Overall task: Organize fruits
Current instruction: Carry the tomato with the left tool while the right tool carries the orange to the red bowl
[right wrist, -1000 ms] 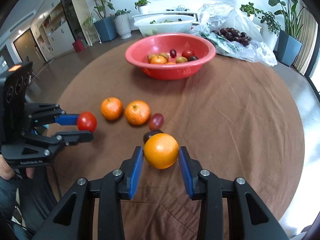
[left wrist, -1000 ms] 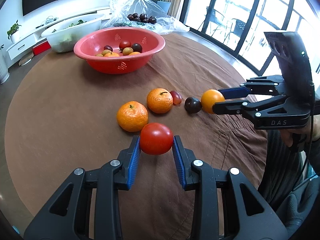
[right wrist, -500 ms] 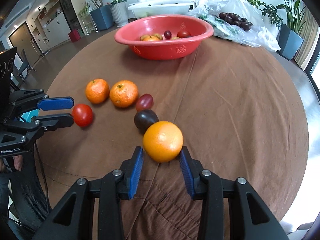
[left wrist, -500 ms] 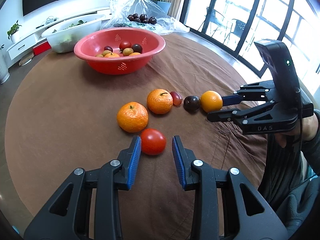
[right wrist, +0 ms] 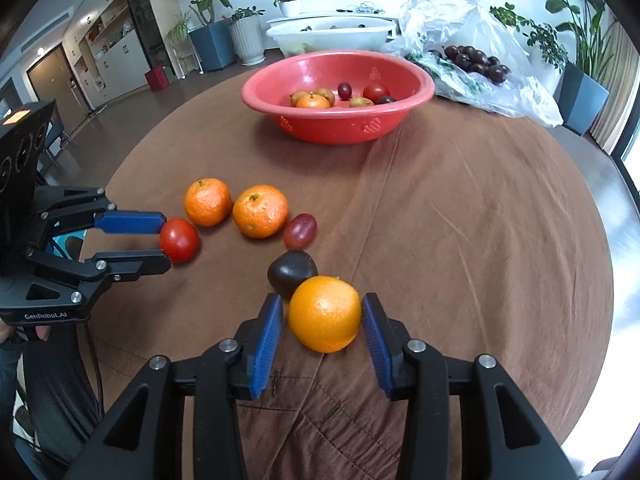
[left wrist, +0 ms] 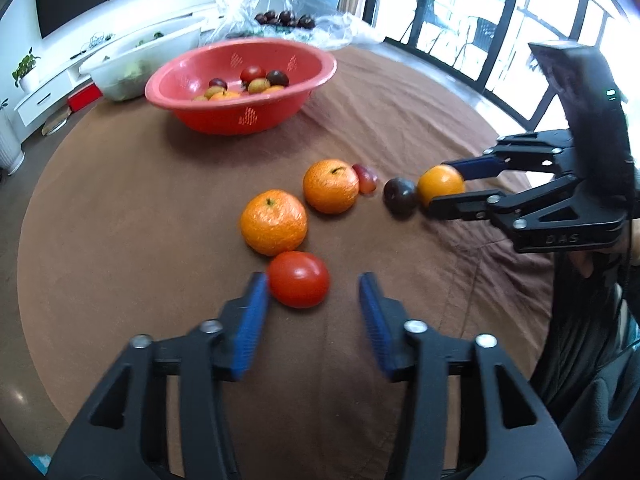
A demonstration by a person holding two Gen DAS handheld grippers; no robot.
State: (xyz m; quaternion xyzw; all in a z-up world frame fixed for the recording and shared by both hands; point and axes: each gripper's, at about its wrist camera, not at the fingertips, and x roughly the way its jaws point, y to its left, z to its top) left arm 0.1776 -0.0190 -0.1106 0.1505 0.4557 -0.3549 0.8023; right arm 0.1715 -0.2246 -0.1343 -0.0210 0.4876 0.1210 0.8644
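The left gripper (left wrist: 312, 300) at lower centre of its view has just been opening; its jaws stand apart, with the tomato (left wrist: 298, 279) lying on the brown tablecloth (left wrist: 120, 240) between them, close against the left-hand pad. The right gripper (right wrist: 324, 332) has also just been opening, loosely flanking the orange (right wrist: 325, 314), with narrow gaps visible. The red bowl (right wrist: 340, 128) sits upper centre, holding fruit.

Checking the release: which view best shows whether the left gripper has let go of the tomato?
Left wrist view. The tomato sits on the tablecloth between the left gripper jaws, which have just been opening, with a clear gap at the right pad. The right wrist view shows it side-on, gaps unclear.
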